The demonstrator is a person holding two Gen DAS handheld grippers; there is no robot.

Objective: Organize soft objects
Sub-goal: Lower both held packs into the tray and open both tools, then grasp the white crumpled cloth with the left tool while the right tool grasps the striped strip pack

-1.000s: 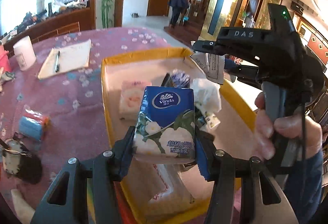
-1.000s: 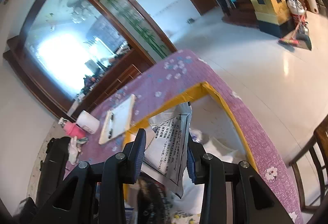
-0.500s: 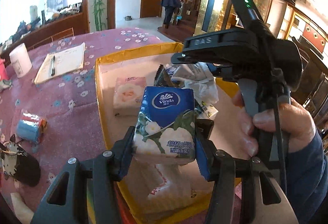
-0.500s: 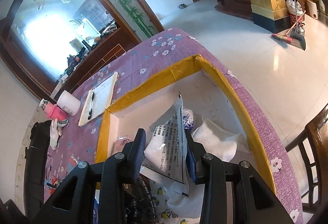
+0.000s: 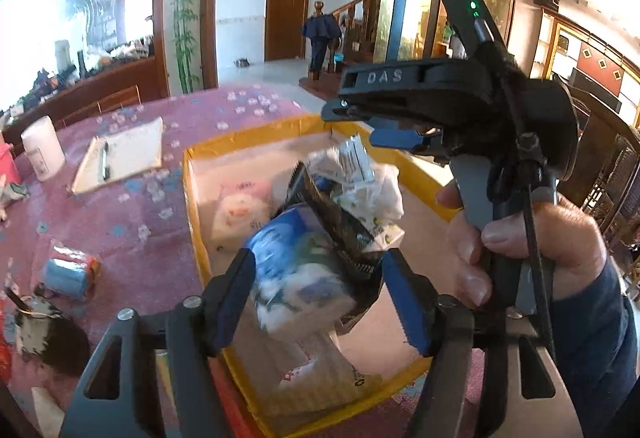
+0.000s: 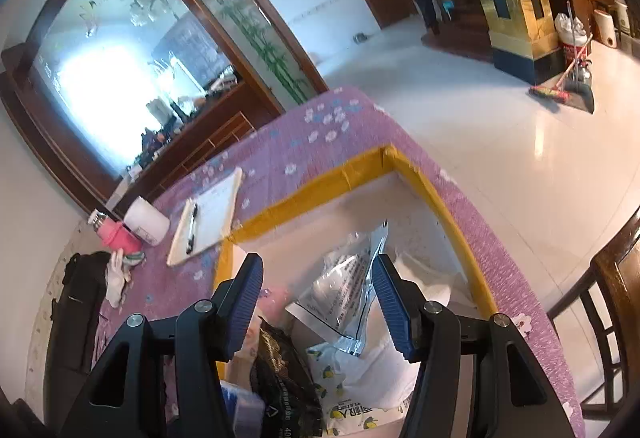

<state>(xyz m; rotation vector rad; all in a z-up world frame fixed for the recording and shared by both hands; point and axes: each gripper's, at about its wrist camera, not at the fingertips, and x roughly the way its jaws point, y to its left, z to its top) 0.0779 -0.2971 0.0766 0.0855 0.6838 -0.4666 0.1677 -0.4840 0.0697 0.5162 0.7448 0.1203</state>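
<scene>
Tissue pack (image 5: 298,270) hangs blurred between the left gripper (image 5: 320,298) as its jaws open, above the yellow-rimmed box (image 5: 192,205) — likewise the right gripper (image 6: 320,302) is opening around a clear plastic packet (image 6: 340,294). Best let both drop clear before withdrawing — no snagging.

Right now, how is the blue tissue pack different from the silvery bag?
The blue tissue pack is blue and white with flowers; the silvery bag is shiny, see-through plastic with printed writing. The pack is plump and blocky; the bag is flat and crinkly. The pack sits between the left gripper's opening jaws, the bag between the right gripper's. Both are above the yellow-rimmed box.
</scene>
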